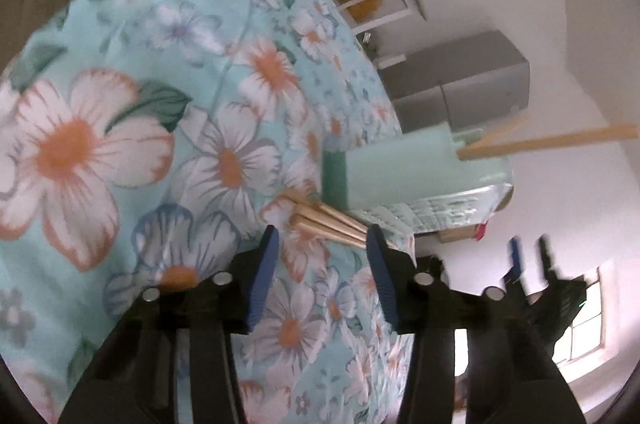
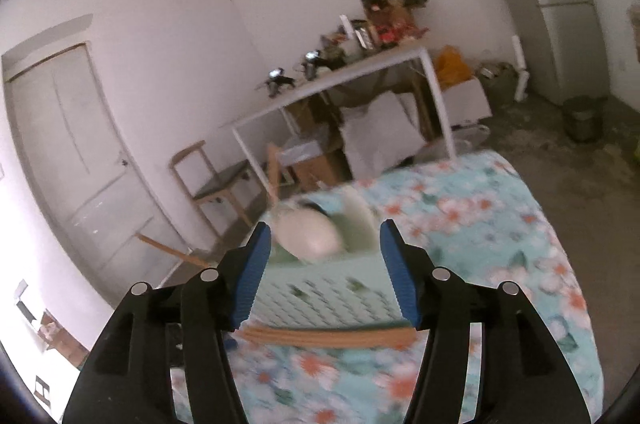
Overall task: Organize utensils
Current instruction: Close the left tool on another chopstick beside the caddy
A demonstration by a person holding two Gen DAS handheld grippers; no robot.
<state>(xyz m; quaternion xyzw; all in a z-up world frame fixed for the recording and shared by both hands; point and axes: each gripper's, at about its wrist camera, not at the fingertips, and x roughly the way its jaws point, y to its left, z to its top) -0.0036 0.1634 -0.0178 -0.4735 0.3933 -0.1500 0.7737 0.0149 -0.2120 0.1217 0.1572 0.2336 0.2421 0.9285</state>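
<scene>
A pale green utensil holder [image 1: 408, 168] stands on the floral tablecloth [image 1: 168, 128], with wooden chopsticks [image 1: 560, 140] sticking out of its top. Several loose wooden chopsticks [image 1: 328, 220] lie on the cloth beside its base. My left gripper [image 1: 322, 244] is open and empty, just short of those loose chopsticks. In the right wrist view the holder [image 2: 328, 288] sits between the open fingers of my right gripper [image 2: 324, 236], with a white spoon [image 2: 308, 234] in it and the loose chopsticks [image 2: 328, 338] lying in front of it. The right gripper also shows in the left wrist view [image 1: 530, 256].
The table [image 2: 500, 224] ends close behind the holder. Beyond it are a white shelf table [image 2: 344, 84] with clutter, a wooden chair [image 2: 212, 180], a door [image 2: 68, 152] and a grey fridge [image 1: 464, 80].
</scene>
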